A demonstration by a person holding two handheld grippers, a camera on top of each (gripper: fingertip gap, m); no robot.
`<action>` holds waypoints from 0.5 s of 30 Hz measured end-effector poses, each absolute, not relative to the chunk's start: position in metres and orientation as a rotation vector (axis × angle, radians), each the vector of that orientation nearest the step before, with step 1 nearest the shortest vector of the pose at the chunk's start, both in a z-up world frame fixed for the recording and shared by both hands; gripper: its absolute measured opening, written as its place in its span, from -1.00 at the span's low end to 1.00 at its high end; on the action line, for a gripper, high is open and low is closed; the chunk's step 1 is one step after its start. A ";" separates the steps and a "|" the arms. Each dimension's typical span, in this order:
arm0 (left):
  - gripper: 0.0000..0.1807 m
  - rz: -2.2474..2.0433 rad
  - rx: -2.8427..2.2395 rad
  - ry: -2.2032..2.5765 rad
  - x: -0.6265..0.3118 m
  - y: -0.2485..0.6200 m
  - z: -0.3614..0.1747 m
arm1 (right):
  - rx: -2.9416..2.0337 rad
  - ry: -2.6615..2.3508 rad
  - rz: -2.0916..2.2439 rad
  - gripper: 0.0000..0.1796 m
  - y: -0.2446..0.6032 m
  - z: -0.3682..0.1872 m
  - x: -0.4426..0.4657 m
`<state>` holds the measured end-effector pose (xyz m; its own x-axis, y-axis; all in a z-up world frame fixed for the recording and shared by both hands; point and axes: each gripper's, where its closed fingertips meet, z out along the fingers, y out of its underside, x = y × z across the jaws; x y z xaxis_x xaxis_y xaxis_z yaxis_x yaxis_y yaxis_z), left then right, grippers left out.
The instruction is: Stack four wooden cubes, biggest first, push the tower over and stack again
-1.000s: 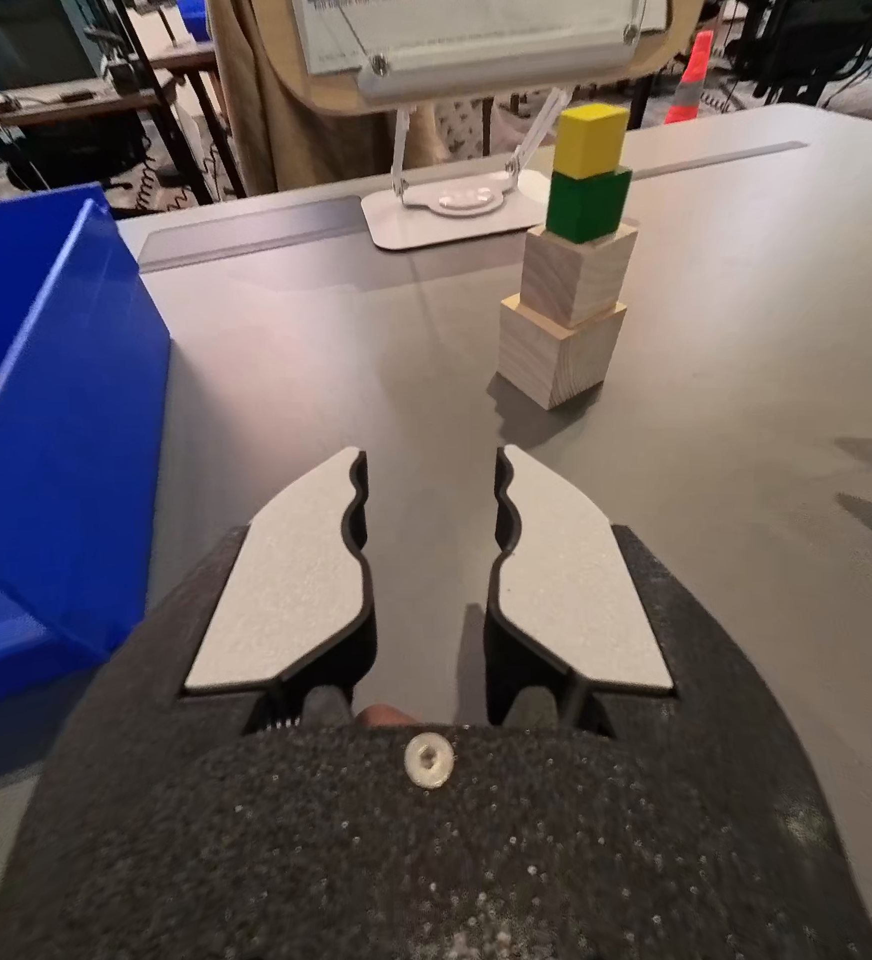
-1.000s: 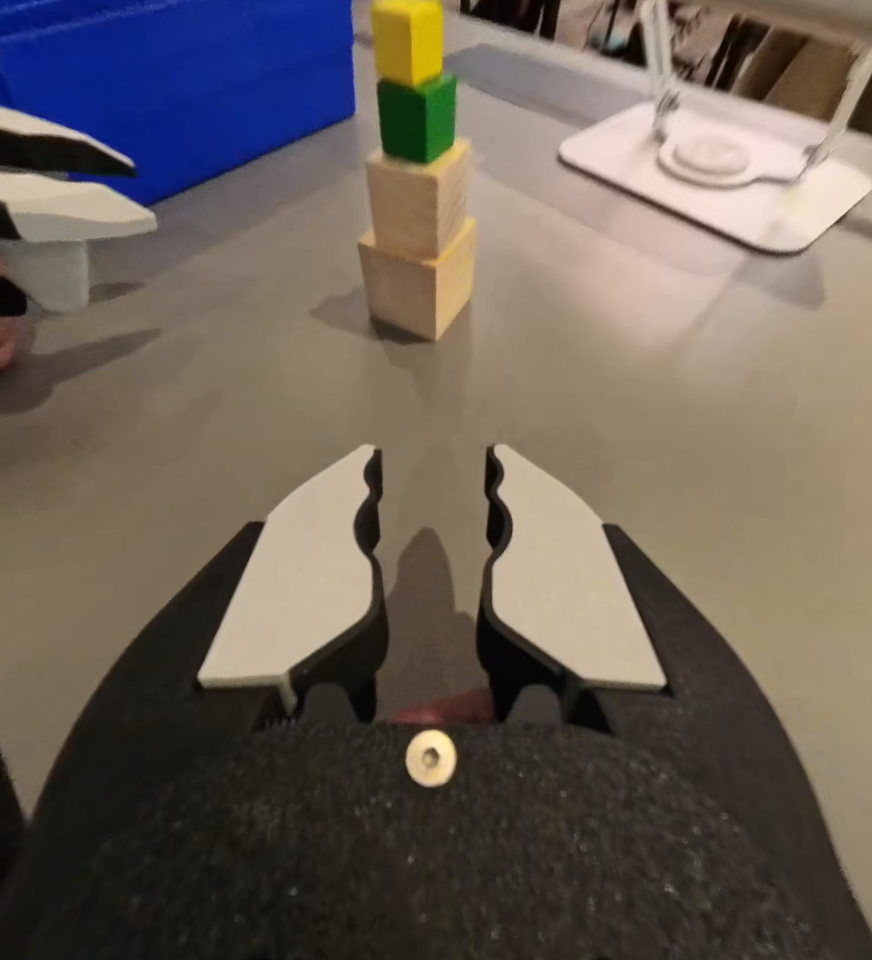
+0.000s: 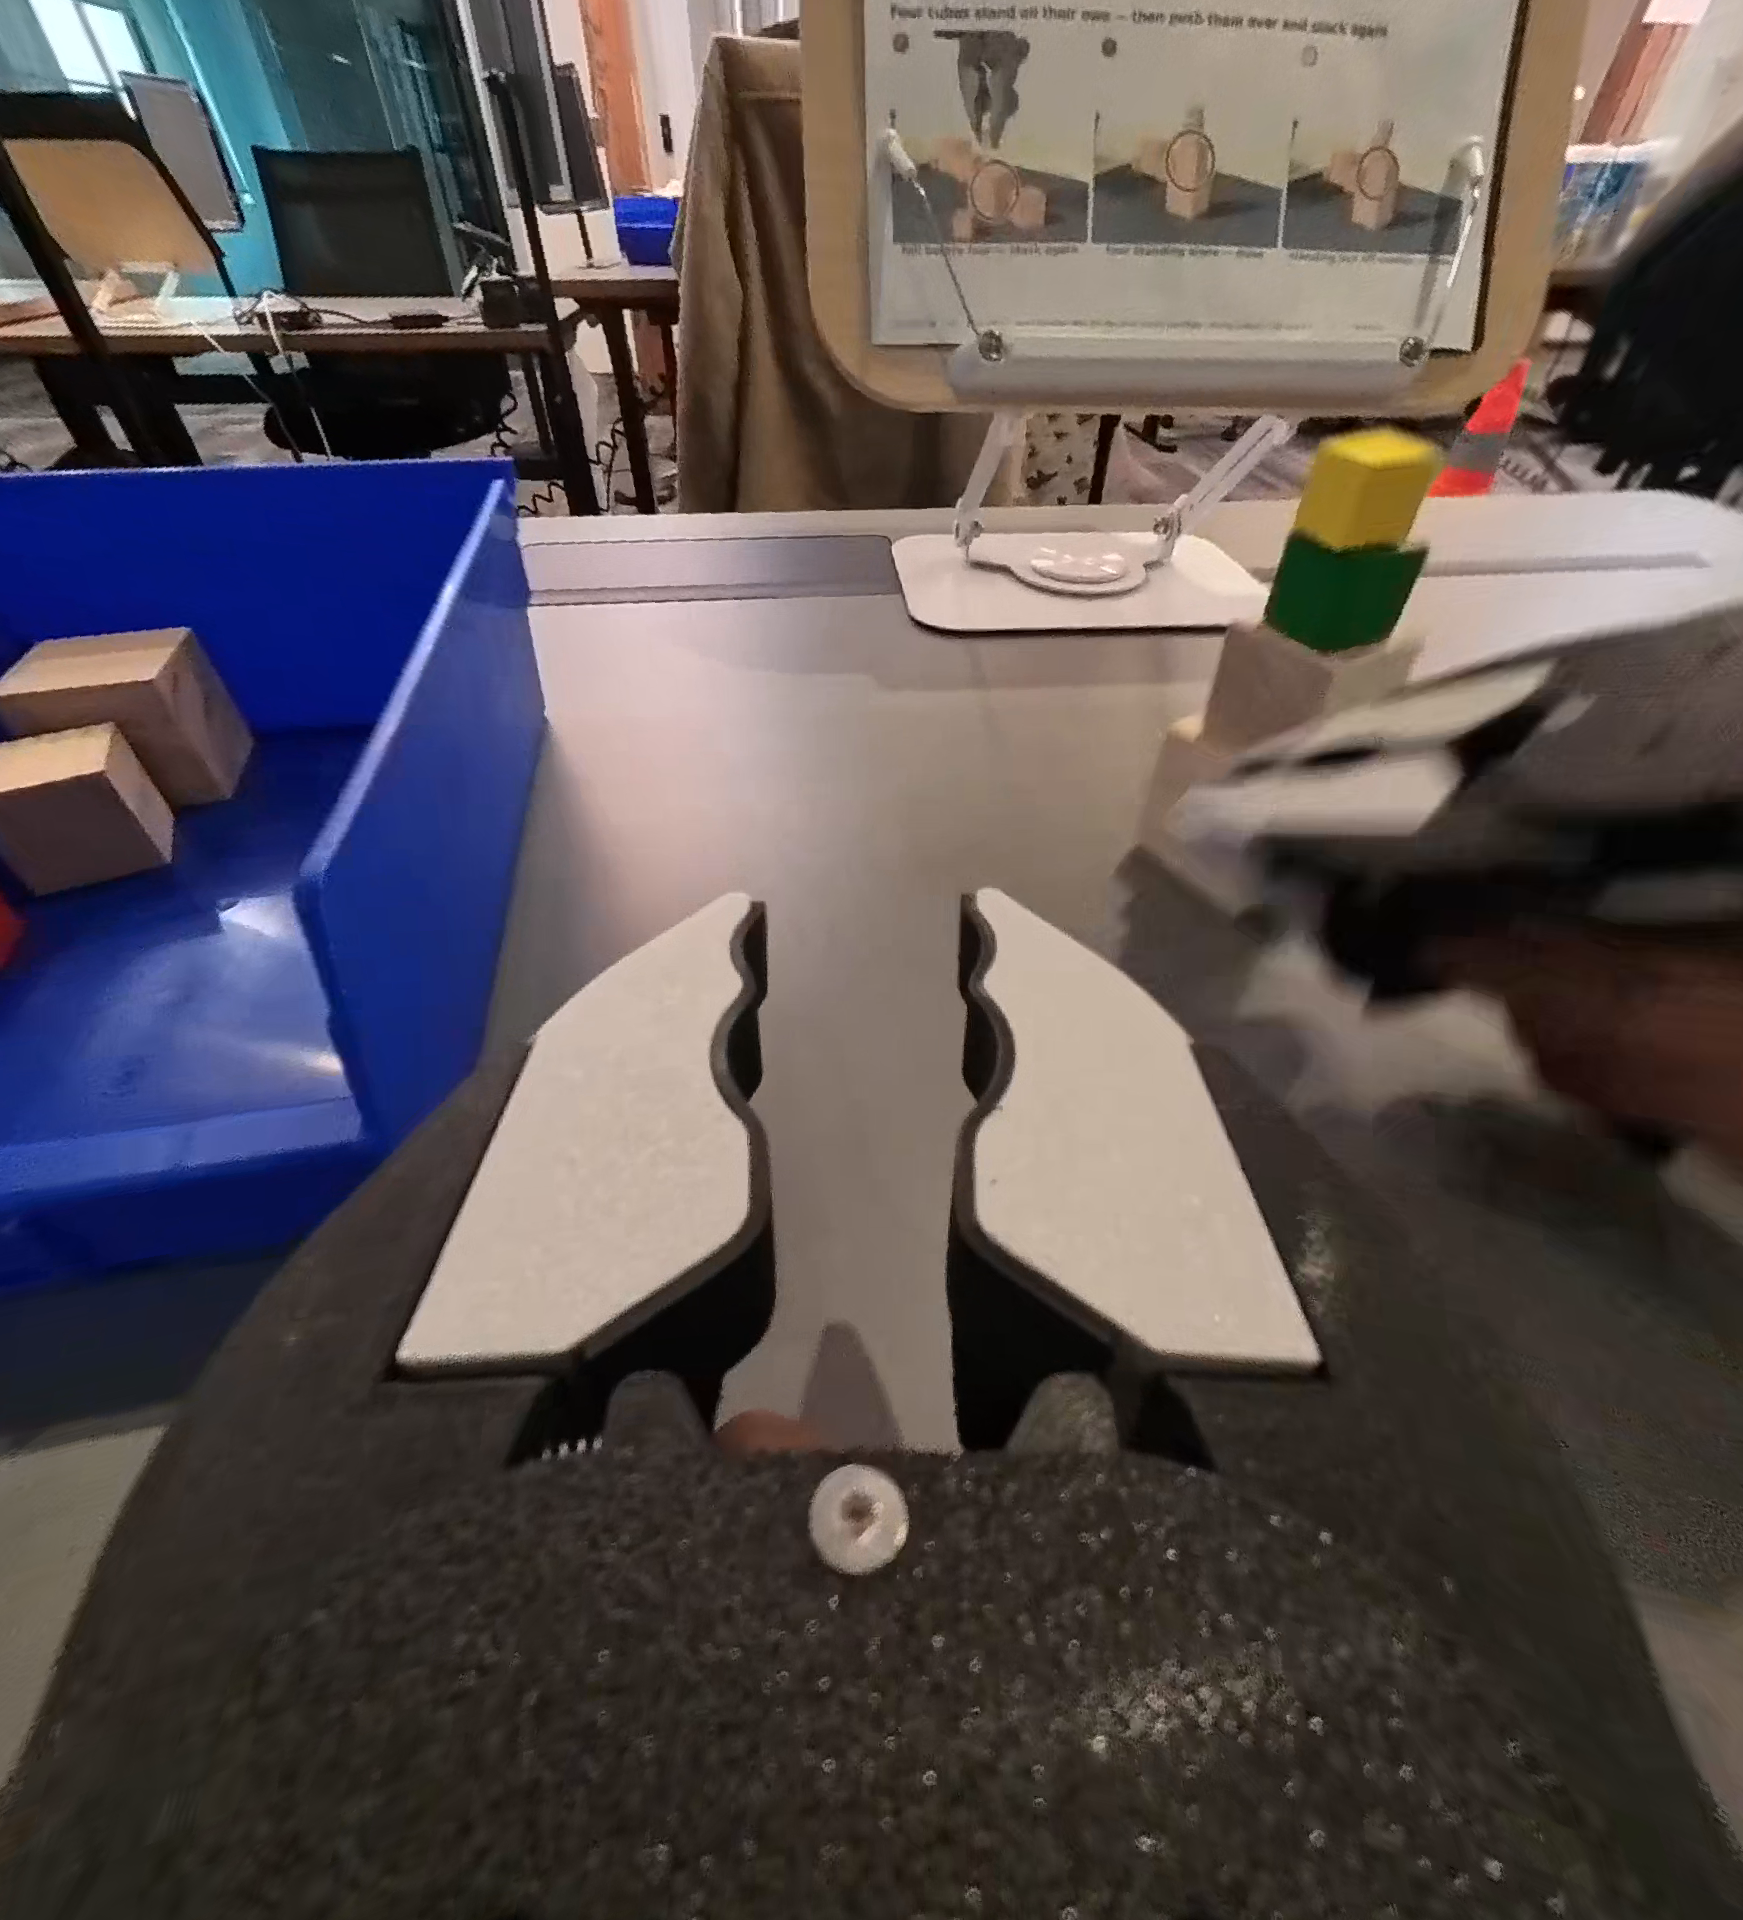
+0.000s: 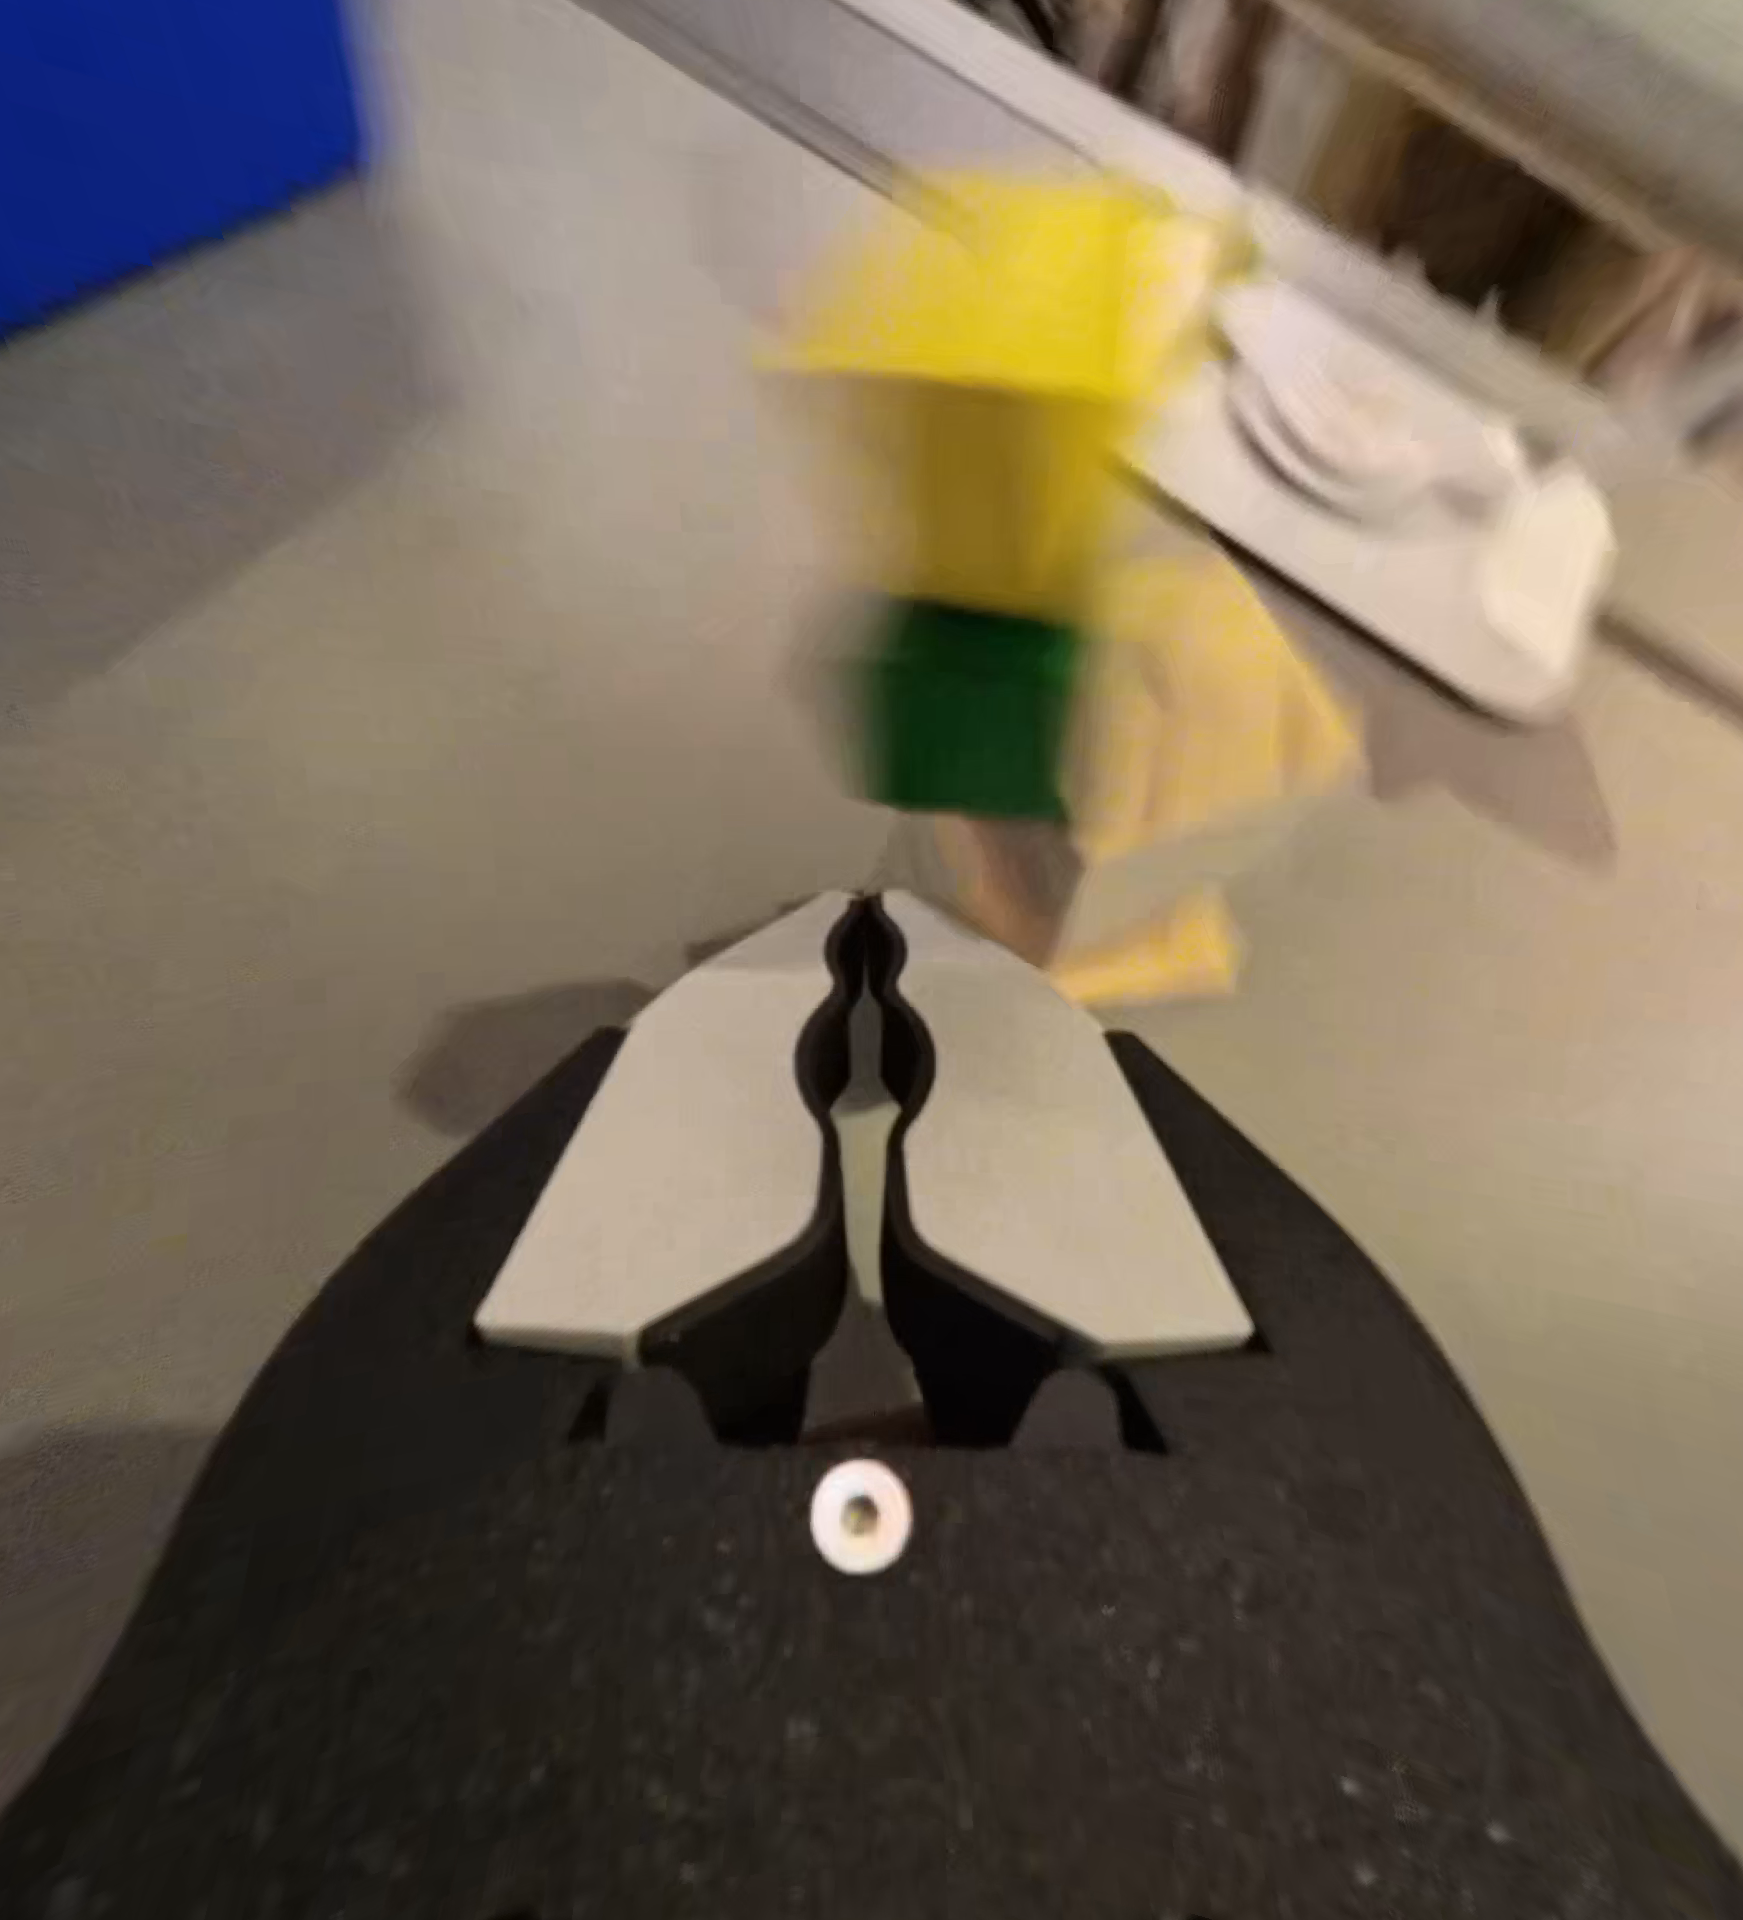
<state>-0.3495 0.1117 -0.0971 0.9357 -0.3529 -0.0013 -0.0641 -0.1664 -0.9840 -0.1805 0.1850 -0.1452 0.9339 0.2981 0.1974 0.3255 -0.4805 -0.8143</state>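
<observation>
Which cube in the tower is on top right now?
The yellow cube, smallest of the four. It sits on the green cube, above two plain wooden cubes; the others all carry something.

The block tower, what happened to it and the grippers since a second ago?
The right hand-held gripper snapped shut and rushed up to the tower's lower wooden cubes. The yellow cube and green cube now sit skewed, starting to tip. The left hand-held gripper stayed open and empty, and the blue bin stayed put.

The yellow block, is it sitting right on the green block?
Touching. In the left wrist view the yellow block rests directly on top of the green block, with no gap between them.
</observation>
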 end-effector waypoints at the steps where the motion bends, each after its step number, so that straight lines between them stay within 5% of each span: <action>1: -0.60 -0.253 -1.722 0.335 -0.347 0.110 -0.097 | -2.151 -0.425 0.062 -1.00 0.180 -0.145 -0.159; 15: -0.49 -0.148 -1.683 0.599 -0.285 0.083 -0.106 | -1.971 -0.304 0.203 -0.94 0.045 -0.131 -0.067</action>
<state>-0.2855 0.0826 -0.1060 0.8553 -0.4635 -0.2314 -0.3023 -0.0838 -0.9495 -0.0668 0.0452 -0.1310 0.9527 0.3038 -0.0037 0.1202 -0.3880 -0.9138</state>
